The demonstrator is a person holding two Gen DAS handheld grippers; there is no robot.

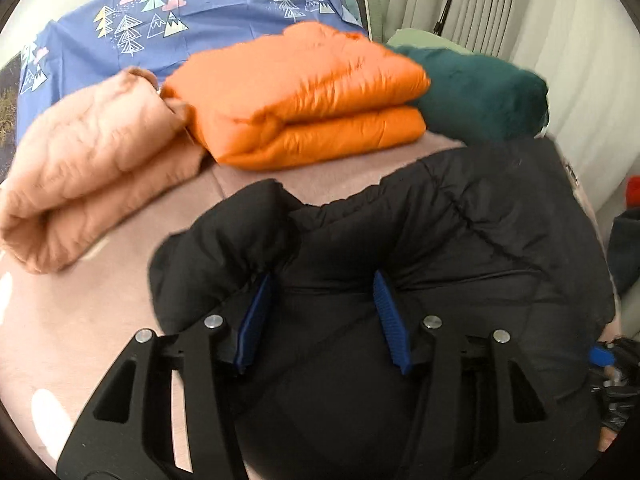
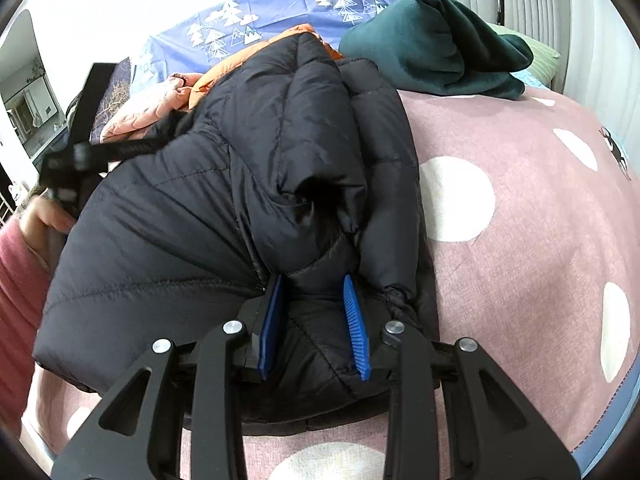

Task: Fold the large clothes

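A black puffer jacket [image 1: 460, 232] lies bunched on the pink bedcover [image 2: 520, 208]. My left gripper [image 1: 322, 276] has its blue pads [image 1: 256, 320] pressed into a thick fold at the jacket's left side, where the fabric puckers at the pad tip. My right gripper [image 2: 313, 278] is shut on a bunched fold of the black jacket [image 2: 224, 168] at its near right edge, with a rolled sleeve or hem rising above the pads. The left gripper [image 2: 76, 160] shows blurred at the left of the right wrist view, held by a hand [image 2: 48, 216] with a pink sleeve.
A folded orange puffer jacket [image 1: 304, 104] and a folded peach jacket [image 1: 92, 168] lie behind the black one. A dark teal fleece [image 2: 432, 48] sits at the back right. A blue sheet with tree prints [image 1: 160, 20] covers the head end. Curtains [image 1: 500, 0] hang beyond.
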